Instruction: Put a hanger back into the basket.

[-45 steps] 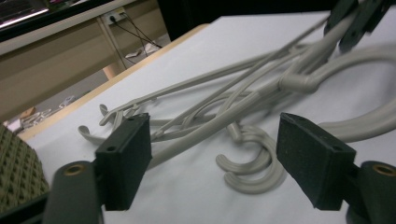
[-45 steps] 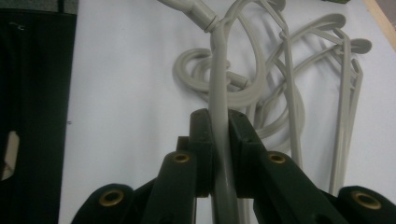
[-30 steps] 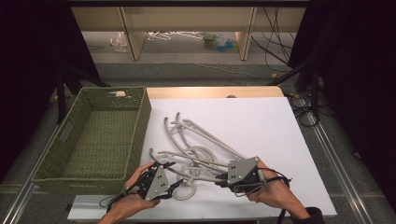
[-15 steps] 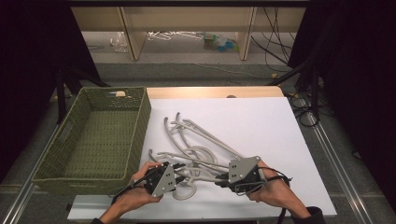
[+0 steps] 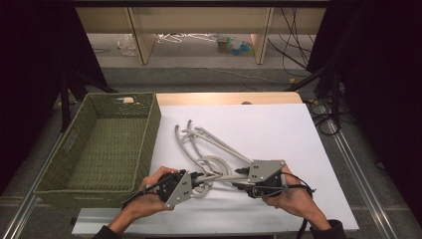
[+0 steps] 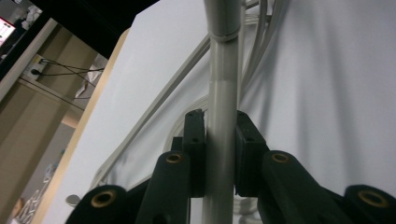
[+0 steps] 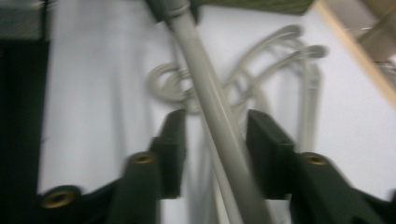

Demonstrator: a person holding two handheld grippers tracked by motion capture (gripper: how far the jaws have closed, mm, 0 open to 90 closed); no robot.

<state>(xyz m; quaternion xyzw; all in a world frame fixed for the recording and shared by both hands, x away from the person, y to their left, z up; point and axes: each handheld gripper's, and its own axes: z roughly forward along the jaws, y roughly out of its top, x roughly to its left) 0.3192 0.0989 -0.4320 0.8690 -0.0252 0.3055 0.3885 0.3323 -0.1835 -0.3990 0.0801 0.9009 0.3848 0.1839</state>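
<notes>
Two tongs meet at the counter's point(image 5: 278, 124) six o'clock edge over a pile of grey hangers point(image 5: 209, 149). The left tongs point(image 6: 220, 140) have just closed and now pinch one hanger's bar point(image 6: 222, 93). The right tongs point(image 7: 215, 140) have just been opening, the same bar point(image 7: 210, 112) loose between them. A green basket point(image 5: 99, 144) sits at nine o'clock

Our grippers point(image 5: 199, 180) had black jaws with brass-coloured rivets, grey three-cornered plates, trailing black cables; we wore dark sleeves point(image 5: 328, 230).
</notes>
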